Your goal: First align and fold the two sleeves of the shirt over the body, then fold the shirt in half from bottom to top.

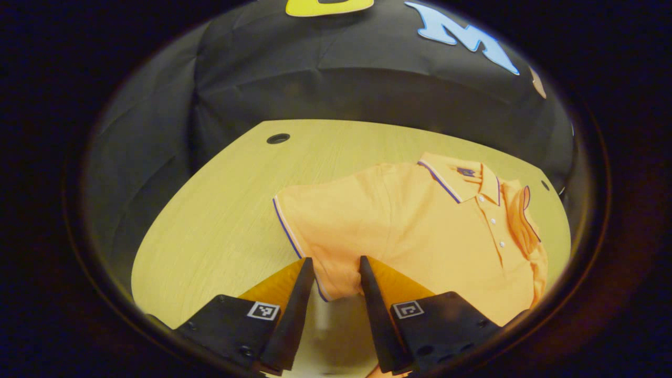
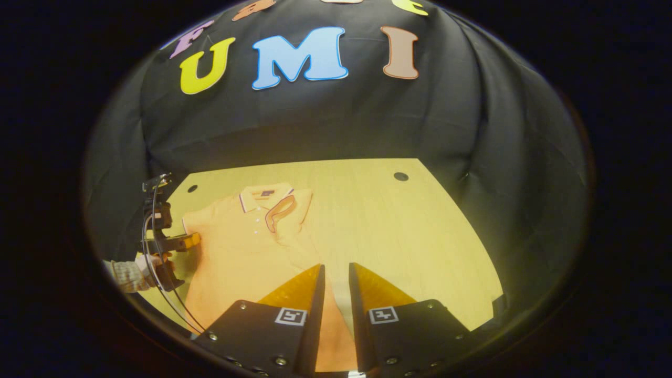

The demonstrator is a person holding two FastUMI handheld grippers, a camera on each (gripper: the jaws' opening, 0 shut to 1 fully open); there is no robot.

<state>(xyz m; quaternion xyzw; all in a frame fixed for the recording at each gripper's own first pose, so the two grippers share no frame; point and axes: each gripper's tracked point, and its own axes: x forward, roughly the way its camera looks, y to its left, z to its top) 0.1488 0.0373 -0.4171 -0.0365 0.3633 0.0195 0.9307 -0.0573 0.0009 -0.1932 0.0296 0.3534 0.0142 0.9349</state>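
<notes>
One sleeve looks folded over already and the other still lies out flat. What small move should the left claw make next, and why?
Probably ease the left claw forward and close it on the flat sleeve. Its fingers stand open astride that sleeve's lower edge without pinching it, while the other sleeve already lies folded over the shirt body near the collar. The right claw hovers open over the shirt's hem side, gripping nothing.

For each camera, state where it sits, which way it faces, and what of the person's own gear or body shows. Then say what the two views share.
Left gripper view: rides the left gripper, low over the wooden table, facing the orange polo shirt's unfolded sleeve between its open fingers.
Right gripper view: rides the right gripper, higher, facing the shirt's hem; farther off, a hand holds the left gripper.
Shared: shirt, table, black cloth wall.
</notes>
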